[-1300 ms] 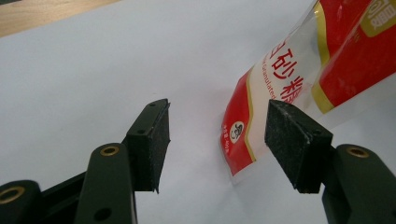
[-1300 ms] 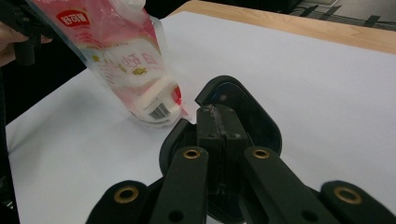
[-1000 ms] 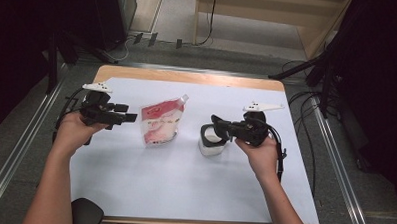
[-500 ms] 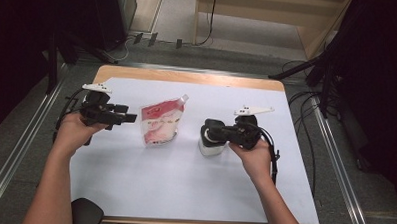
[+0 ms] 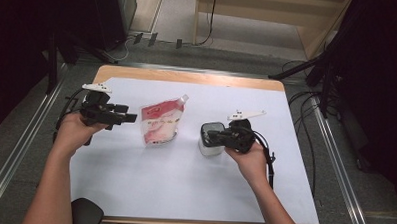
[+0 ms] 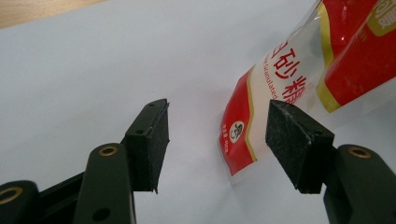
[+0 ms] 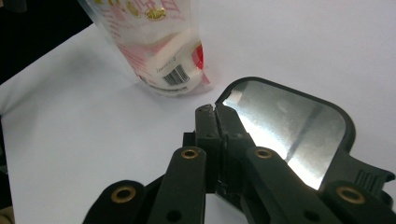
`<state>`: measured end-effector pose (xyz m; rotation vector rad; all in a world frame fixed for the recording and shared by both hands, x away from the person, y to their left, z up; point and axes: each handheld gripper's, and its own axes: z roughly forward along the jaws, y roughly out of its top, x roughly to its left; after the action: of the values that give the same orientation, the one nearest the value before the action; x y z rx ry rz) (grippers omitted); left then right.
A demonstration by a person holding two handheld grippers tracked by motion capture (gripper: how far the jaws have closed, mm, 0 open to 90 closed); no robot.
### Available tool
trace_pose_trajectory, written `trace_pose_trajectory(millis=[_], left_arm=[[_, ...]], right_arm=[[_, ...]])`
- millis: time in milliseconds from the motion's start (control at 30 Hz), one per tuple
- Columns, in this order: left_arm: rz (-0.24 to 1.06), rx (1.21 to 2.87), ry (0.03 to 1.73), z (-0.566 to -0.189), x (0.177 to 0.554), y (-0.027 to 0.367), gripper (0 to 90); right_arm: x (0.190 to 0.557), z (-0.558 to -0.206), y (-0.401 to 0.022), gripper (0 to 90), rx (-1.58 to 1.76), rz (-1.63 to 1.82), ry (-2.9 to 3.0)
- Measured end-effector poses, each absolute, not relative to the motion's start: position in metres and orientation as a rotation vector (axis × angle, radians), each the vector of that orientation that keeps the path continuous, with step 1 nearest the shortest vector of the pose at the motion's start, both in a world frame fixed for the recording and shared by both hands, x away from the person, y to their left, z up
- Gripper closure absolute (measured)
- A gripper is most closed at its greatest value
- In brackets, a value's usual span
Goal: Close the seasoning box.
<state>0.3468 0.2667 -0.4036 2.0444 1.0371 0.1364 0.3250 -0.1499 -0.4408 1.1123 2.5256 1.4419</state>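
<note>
Two tools in play, L to R. Far left: left gripper (image 5: 129,118) hovering just beside the pouch's upper left edge, jaws released, nothing btwn the pads, pouch corner just ahead of them in the left gripper view. Centre: red-and-white pouch (image 5: 160,124) lying flat on the white sheet (image 5: 183,191), spout corner pointing away from the person. Right of it, near but apart: white container (image 5: 211,145) w/ black rim, right gripper (image 5: 209,136) clenched on that rim, shiny inside visible in the right gripper view.

Step in hand, prob.: seating the container on the sheet beside the pouch. To do it well:
- Keep rim level and lower till base sits flat, no dragging on the sheet.
- Hold the pinch until standing alone, else likely to tip twd the gripped side.
- Leave a gap to the pouch, room for the left jaws to get round its edge w/o bumping.
- For left: go for the pouch's upper part, close on film, not on contents.

Vs. a sec ago: right hand + container shifted a bit left and lower in the high view, closer to the pouch, same clench. Left gripper and pouch in the same spot, same gape.
</note>
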Motion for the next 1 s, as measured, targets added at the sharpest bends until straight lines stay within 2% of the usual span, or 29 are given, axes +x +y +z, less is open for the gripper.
trace_pose_trajectory(millis=[100,433,700,1000], left_arm=[[0.138,2.047,1.034,-0.404,0.347,0.267,40.7],[0.13,2.046,1.039,-0.405,0.347,0.264,40.6],[0.131,2.055,1.035,-0.406,0.348,0.264,40.3],[0.128,2.053,1.04,-0.405,0.347,0.264,39.6]], right_arm=[[0.325,-0.442,-0.148,87.1,1.104,1.443,2.53],[0.324,-0.437,-0.155,72.3,1.095,1.486,2.485],[0.324,-0.434,-0.165,53.0,1.097,1.506,2.45],[0.326,-0.435,-0.185,48.7,1.131,1.481,2.381]])
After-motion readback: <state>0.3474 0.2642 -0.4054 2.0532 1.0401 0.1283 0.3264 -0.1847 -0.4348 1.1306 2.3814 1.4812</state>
